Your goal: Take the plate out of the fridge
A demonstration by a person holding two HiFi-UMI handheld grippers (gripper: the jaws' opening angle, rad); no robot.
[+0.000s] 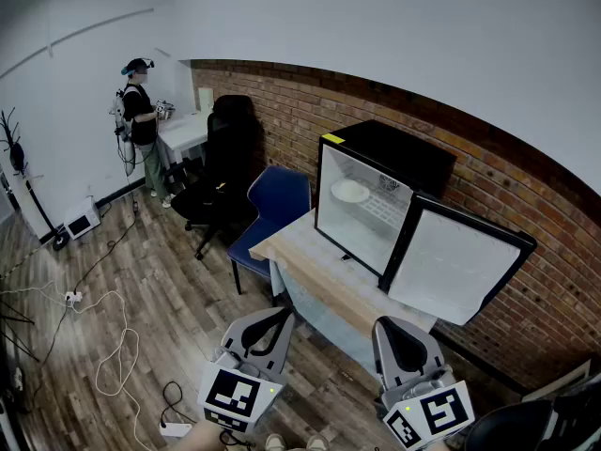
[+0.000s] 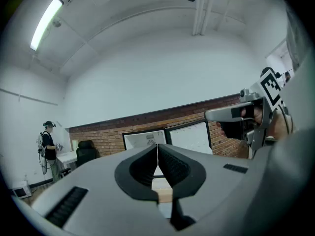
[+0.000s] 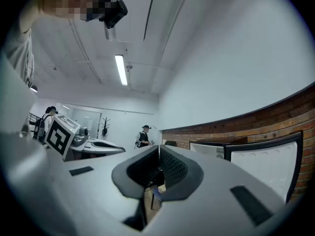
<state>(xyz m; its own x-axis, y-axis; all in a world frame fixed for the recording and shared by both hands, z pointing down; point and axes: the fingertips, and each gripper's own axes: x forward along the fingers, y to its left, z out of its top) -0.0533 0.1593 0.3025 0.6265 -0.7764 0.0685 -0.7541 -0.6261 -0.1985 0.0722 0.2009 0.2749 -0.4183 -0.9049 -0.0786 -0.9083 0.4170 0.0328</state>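
A small black fridge [image 1: 394, 172] stands on a light wooden table [image 1: 319, 275] against the brick wall, its door [image 1: 460, 261] swung wide open to the right. A white plate [image 1: 350, 192] rests on the upper shelf inside. Both grippers hang low in front of the table, well short of the fridge. My left gripper [image 1: 282, 316] is shut and empty, its tips meeting in its own view [image 2: 157, 148]. My right gripper [image 1: 402, 334] is also shut with nothing held, and in its own view [image 3: 159, 148] the jaws touch.
A blue chair [image 1: 272, 214] stands at the table's left end, with a black office chair [image 1: 221, 172] behind it. A person [image 1: 141, 125] stands at a white desk far left. Cables [image 1: 108, 332] lie on the wooden floor.
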